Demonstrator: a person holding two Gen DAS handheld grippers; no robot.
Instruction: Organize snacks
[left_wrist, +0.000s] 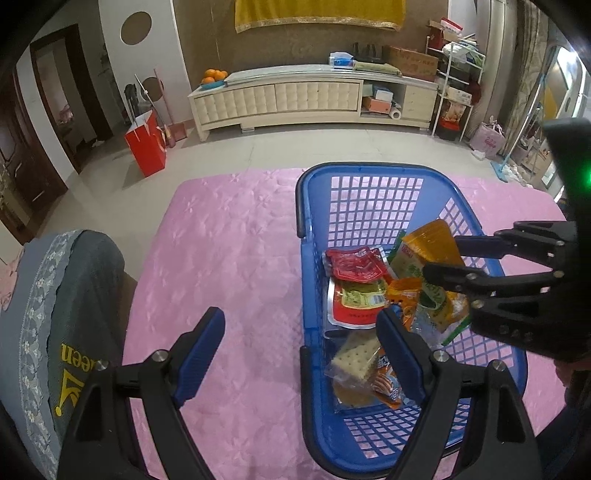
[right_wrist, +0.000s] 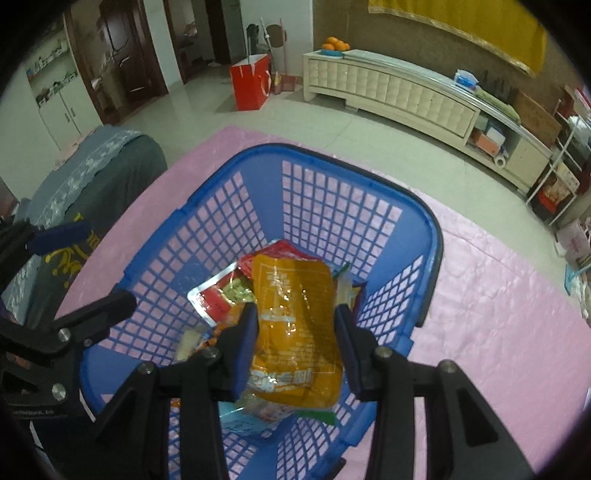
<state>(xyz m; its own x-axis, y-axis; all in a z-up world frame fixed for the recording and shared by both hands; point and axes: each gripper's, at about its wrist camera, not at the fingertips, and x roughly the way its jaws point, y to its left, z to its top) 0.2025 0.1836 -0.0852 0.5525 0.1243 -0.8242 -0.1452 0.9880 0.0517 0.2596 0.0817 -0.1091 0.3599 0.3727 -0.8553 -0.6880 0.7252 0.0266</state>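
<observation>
A blue plastic basket (left_wrist: 369, 177) with lattice walls sits on a counter (left_wrist: 240, 240) covered in pink cloth. Several snack packets already lie in it: a red packet (left_wrist: 356, 264), a silver-edged red and green one (left_wrist: 354, 301), and a clear pack of square crackers (left_wrist: 356, 360) nearest the camera.

The right claw (right_wrist: 297, 332) reaches into the basket with an orange snack pouch (right_wrist: 295, 314) between its blue pads; they sit at the pouch's two sides, and whether they press it cannot be told for certain, though it looks gripped. The pouch hangs above the pile, not yet laid down.

The left claw (left_wrist: 303, 339) is spread wide and empty, straddling the basket's near-left wall, one finger outside over the cloth, one inside above the crackers.

No loose snacks show on the cloth, so the sorting appears nearly finished; releasing this pouch looks like the remaining step.

The far half of the basket is open floor space. The counter left of the basket is bare cloth, bordered by a grey embroidered cover (left_wrist: 55, 314) at its left edge.
</observation>
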